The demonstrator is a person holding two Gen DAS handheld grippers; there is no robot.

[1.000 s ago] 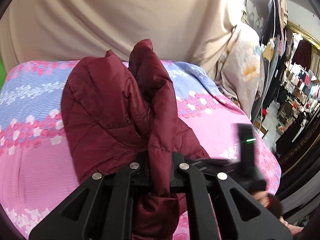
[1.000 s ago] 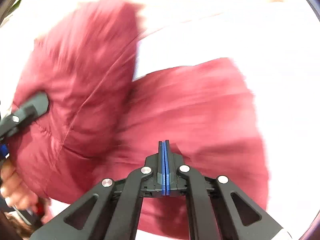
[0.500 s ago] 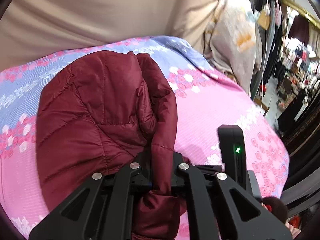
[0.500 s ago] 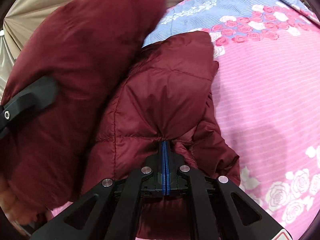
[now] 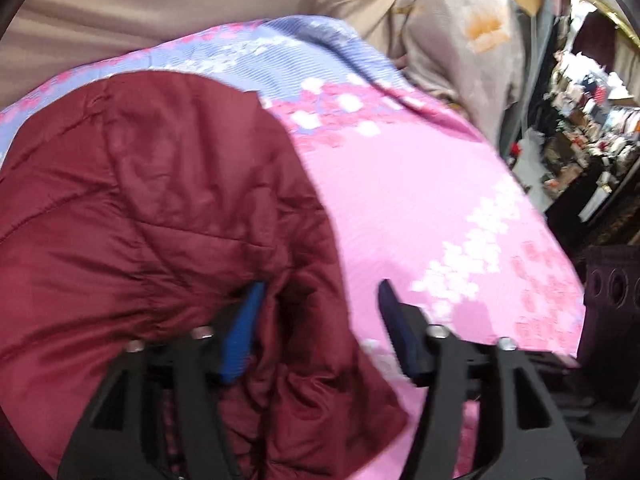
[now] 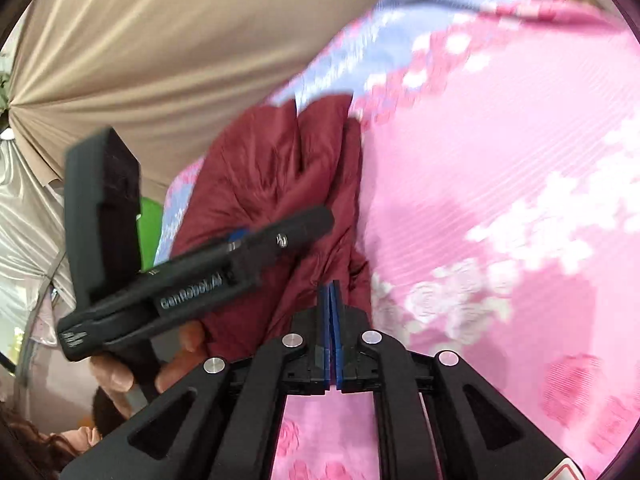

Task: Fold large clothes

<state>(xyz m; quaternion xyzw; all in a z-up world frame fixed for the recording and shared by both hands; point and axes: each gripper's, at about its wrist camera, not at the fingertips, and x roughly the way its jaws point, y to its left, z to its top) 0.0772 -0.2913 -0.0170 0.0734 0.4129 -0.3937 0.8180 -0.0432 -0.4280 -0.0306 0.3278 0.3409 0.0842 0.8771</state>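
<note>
Left wrist view: left tongs spread, released; maroon jacket bundled on bed. Right tongs clenched, empty. Folding judged nearly finished.

Beige curtain behind; cluttered shelves right

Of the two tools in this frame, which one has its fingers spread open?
The left tool: its blue-padded fingers stand wide apart over the maroon jacket. The right tool has its pads pressed together, with nothing visibly between them.
</note>
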